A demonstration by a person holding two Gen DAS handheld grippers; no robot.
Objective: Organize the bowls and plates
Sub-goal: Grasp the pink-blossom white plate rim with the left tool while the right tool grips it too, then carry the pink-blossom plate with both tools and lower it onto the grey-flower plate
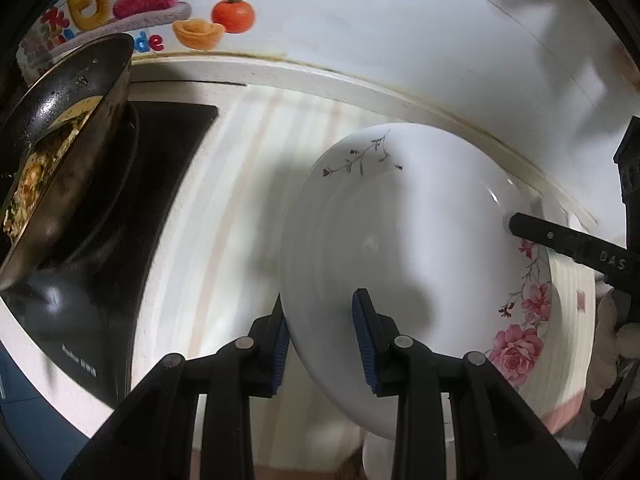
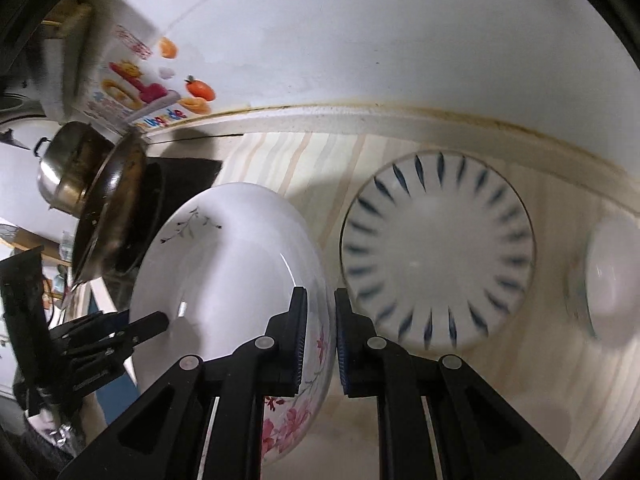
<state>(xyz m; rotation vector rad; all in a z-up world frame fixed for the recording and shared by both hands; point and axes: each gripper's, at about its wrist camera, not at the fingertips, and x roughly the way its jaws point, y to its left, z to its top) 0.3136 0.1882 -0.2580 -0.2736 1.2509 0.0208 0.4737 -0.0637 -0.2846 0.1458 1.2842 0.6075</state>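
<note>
A white bowl with pink roses (image 1: 400, 240) (image 2: 224, 264) is held tilted above the striped counter by both grippers. My left gripper (image 1: 322, 344) straddles its near rim with a clear gap between the pads; it also shows in the right wrist view (image 2: 160, 322). My right gripper (image 2: 321, 340) is shut on the opposite rim, by the roses; its finger shows in the left wrist view (image 1: 560, 240). A white plate with blue dashes (image 2: 438, 252) lies flat on the counter to the right. A small white bowl (image 2: 608, 276) sits at the far right.
A black stove (image 1: 132, 200) with a dark pan of food (image 1: 60, 140) stands to the left, and a steel pot (image 2: 68, 168) behind it. A white wall (image 1: 400, 20) with a colourful sticker runs along the back of the counter (image 1: 240, 160).
</note>
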